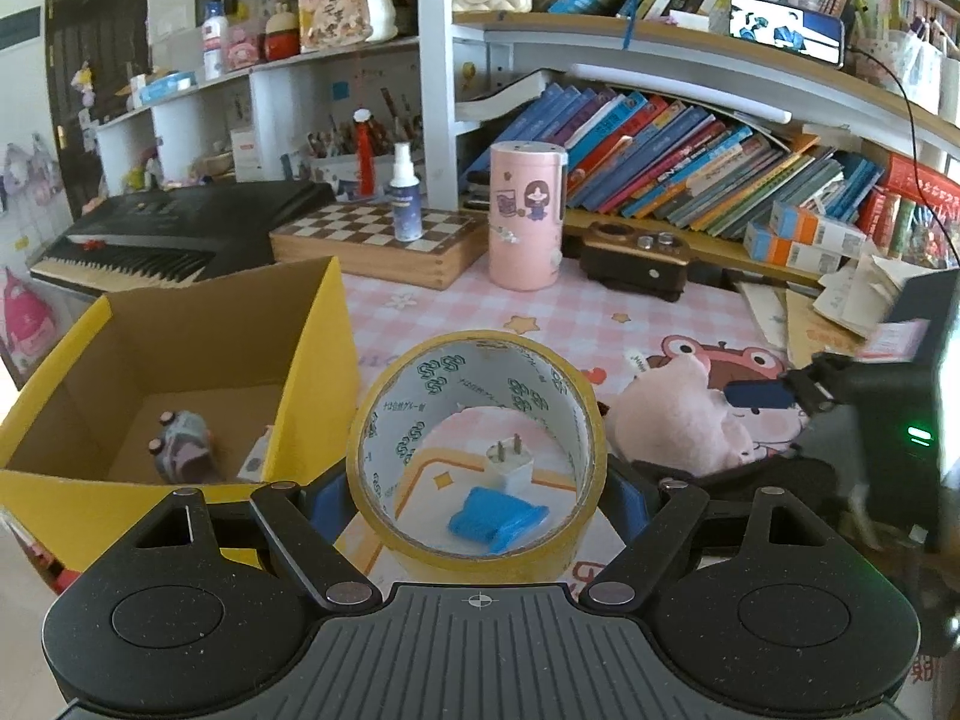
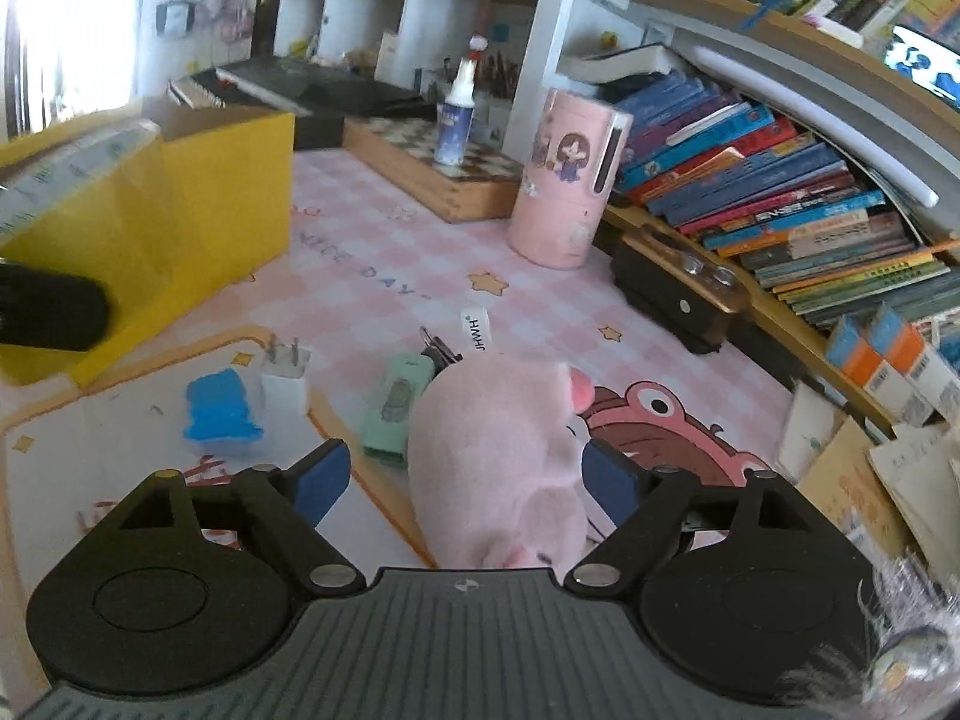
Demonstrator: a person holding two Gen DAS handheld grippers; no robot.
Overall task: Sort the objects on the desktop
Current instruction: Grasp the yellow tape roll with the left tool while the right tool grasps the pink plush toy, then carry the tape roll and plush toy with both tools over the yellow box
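Observation:
My left gripper is shut on a roll of yellow tape, held upright just right of the yellow cardboard box. Inside the box lie a small grey-purple toy and a white item. Through the roll I see a white plug and a blue object on the mat. My right gripper is open around a pink plush toy lying on the mat; its left pad stands clear of the plush. A green case with keys lies beside the plush.
A pink cylinder, a chessboard box with a spray bottle, a dark wooden holder and a keyboard stand at the back. Leaning books fill the shelf; papers pile at the right.

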